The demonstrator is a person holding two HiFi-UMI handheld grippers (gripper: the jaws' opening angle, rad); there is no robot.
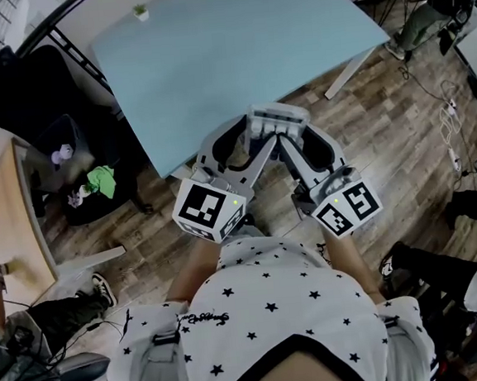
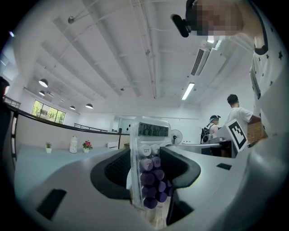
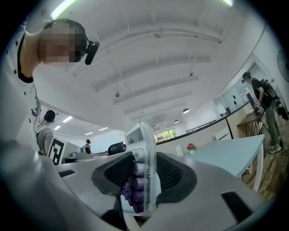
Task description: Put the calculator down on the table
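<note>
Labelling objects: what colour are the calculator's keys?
The calculator has mostly purple keys, pale grey at top; clearest in the left gripper view.

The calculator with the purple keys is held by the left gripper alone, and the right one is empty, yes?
Not quite: the right one is not empty. In the right gripper view, the calculator with the purple keys stands clamped between the jaws of the right gripper. The left gripper holds it as well, so both grip it together.

Calculator: at the table's near edge, between my grippers.
My left gripper: grips its left end.
My right gripper: grips its right end.
</note>
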